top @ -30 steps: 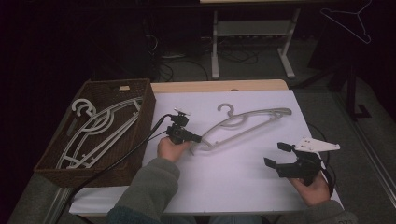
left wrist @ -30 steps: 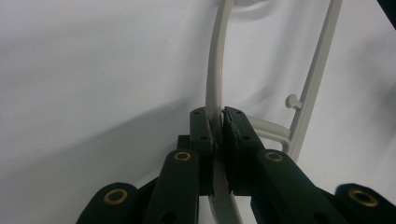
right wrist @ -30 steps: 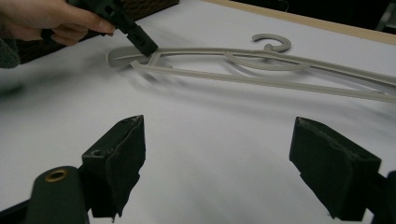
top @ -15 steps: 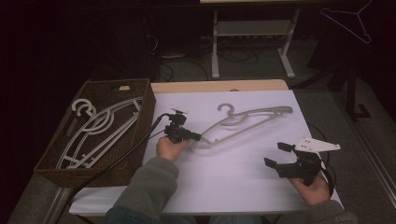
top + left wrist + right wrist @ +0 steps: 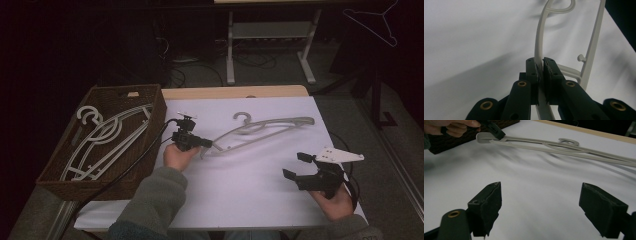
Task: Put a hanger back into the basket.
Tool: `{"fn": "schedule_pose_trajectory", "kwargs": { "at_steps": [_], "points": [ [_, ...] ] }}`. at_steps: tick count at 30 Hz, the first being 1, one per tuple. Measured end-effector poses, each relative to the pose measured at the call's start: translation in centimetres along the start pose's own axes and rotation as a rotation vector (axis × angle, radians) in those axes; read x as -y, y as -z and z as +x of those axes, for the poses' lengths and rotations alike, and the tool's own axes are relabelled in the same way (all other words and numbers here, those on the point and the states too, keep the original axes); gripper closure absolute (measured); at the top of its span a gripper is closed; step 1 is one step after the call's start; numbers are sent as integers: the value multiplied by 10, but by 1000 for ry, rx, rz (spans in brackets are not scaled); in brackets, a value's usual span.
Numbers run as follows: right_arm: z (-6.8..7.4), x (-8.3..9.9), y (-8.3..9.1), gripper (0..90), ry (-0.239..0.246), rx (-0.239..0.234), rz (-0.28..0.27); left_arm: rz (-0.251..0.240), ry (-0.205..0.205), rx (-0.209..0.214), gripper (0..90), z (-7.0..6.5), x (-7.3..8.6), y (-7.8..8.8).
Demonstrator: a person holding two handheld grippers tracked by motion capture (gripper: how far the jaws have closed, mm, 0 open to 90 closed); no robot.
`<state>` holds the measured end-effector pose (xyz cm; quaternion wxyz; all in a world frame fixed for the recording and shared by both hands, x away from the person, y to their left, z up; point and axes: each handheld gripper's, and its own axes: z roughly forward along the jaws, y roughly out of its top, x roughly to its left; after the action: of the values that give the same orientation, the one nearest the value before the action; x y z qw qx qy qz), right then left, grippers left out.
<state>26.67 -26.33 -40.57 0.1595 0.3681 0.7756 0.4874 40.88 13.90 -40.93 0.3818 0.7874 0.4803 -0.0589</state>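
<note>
while the left gripper [image 5: 209, 143] clamps the unlabelled hanger [image 5: 270, 127], the right gripper [image 5: 296, 166] jaws stand apart.

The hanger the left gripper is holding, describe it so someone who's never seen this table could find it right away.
Start at the white table top, to the right of the brown wicker basket. One pale plastic hanger stretches across the middle of the sheet, its near end pinched in the left gripper. Unlike the hangers piled in the basket, it is alone and out on the sheet.
</note>
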Motion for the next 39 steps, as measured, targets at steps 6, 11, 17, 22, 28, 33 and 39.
{"fn": "schedule_pose_trajectory", "kwargs": {
  "at_steps": [6,11,17,22,28,33,39],
  "points": [
    [0,0,0,173,1,1,-1,20,-5,-4,830,1,3,-4],
    [0,0,1,173,-1,-1,0,42,-11,-15,827,1,7,-9],
    [0,0,0,173,1,0,-1,81,-13,-30,820,2,15,-19],
    [0,0,-1,172,0,-2,5,45,18,6,684,4,12,-20],
    [1,0,-2,172,3,-7,8,47,22,4,631,0,4,-36],
    [0,0,0,171,1,-8,-4,51,-3,-45,698,-2,3,-42],
    [0,0,0,171,0,-11,-5,60,-31,-50,813,-3,2,-43]
  ]
}}
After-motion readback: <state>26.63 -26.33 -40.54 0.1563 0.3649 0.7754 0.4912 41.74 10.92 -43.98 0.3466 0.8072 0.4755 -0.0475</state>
